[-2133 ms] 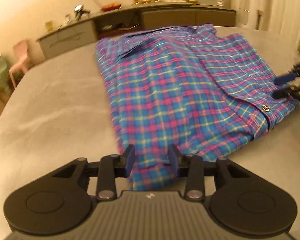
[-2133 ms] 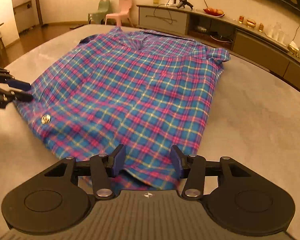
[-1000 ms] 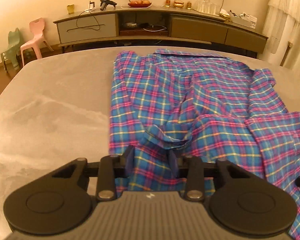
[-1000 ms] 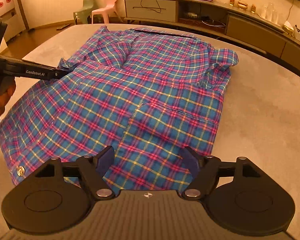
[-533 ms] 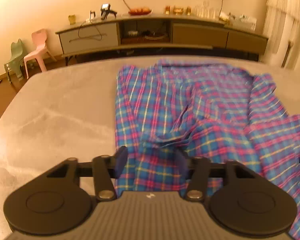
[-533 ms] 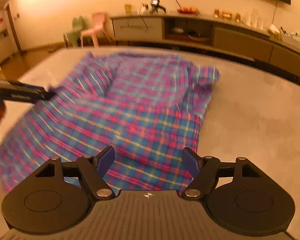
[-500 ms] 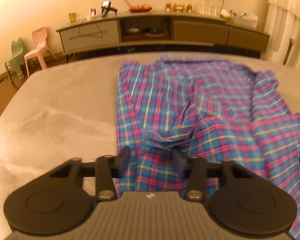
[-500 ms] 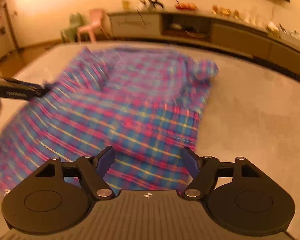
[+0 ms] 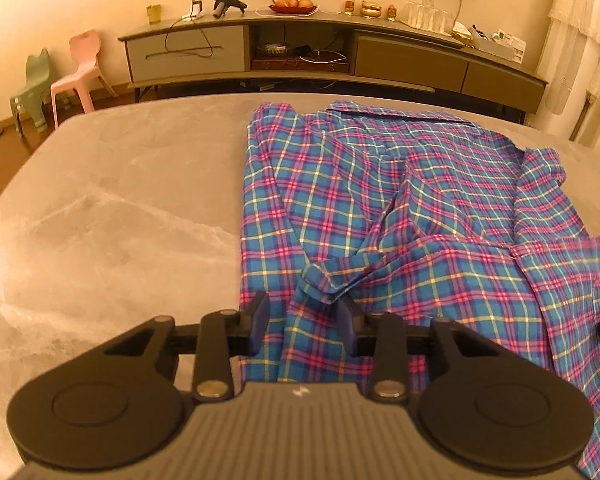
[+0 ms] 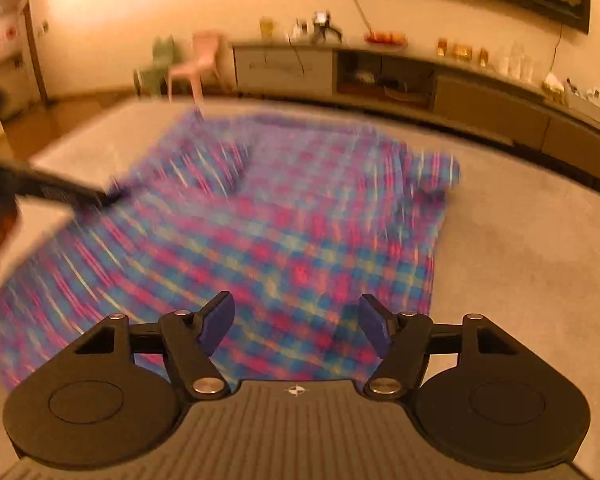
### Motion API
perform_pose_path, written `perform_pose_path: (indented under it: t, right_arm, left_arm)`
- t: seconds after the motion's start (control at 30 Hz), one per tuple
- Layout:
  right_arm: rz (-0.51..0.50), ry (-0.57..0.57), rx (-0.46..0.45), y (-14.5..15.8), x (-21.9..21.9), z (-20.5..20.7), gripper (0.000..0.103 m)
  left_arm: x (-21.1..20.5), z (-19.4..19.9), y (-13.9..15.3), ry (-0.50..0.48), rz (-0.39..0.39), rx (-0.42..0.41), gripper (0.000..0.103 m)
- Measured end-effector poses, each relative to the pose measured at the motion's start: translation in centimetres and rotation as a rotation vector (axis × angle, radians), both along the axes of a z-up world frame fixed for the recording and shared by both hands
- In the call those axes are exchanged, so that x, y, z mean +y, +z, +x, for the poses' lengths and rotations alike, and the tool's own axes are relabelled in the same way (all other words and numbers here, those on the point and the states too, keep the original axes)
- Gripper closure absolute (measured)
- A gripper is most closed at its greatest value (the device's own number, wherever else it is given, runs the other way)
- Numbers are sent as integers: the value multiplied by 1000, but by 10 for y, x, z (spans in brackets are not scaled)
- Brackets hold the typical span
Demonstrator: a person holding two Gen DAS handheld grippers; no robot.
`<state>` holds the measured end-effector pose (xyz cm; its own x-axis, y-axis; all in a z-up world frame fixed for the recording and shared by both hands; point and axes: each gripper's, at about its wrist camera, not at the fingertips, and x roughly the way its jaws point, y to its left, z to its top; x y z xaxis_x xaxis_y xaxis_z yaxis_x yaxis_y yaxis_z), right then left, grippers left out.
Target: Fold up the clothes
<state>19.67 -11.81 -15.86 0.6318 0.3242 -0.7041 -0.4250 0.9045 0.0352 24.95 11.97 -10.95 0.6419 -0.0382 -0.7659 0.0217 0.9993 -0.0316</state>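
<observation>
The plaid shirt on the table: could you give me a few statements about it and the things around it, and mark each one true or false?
1. The plaid shirt lies on a grey marble-look table. True.
2. The shirt is folded into a neat small square. False: it lies spread wide and rumpled, with a bunched fold near the left gripper.
3. A pink chair stands on the floor beyond the table. True.
4. The right gripper is clamped tight on the shirt. False: its jaws stand apart above the cloth, though they are closing.
5. The long sideboard behind the table is bare. False: fruit, glasses and other things sit on it.
</observation>
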Motion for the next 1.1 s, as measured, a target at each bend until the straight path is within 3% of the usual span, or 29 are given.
perform_pose_path:
  t: [0.1,0.2,0.27,0.33,0.43,0.47,0.5,0.53,0.57,0.6,0.73,1.0,1.03,1.1]
  right_arm:
    - [-22,-55,18,-2,-11,8,34]
    - [21,-70,13,13,-18,10,37]
    - [3,-14,-16,22,-11,15,37]
    - [-16,45,-45,31,-3,19,26]
    - [-72,123,-74,31,7,38,20]
    - [-75,135,-68,26,8,44,20]
    - [-78,147,-61,21,8,49,21]
    - [-80,158,-54,16,9,55,27]
    - [-53,172,-35,11,7,55,32]
    - [-46,175,-10,7,7,57,43]
    - [-24,151,36,4,1,64,55]
    - [-11,97,33,-1,-1,58,51]
    - [-30,99,33,1,1,56,49]
    - [-83,100,21,3,11,56,46]
  left_arm:
    - [3,1,1,18,-29,8,70]
    - [-2,-1,8,7,-25,-4,71]
    - [-8,-5,17,-39,-12,-48,67]
    - [-17,-8,24,-91,13,-105,49]
    - [-26,-8,19,-157,38,-115,49]
    - [-29,-7,14,-167,55,-110,51]
    - [-30,-5,10,-176,67,-103,72]
    - [-30,-4,6,-187,75,-94,102]
    - [-28,-2,4,-185,64,-85,101]
    - [-24,0,5,-167,34,-77,102]
    - [3,10,4,-84,-98,-42,102]
    - [40,15,-6,42,-386,31,96]
    - [42,15,-8,54,-408,36,96]
    - [38,15,-4,52,-372,35,96]
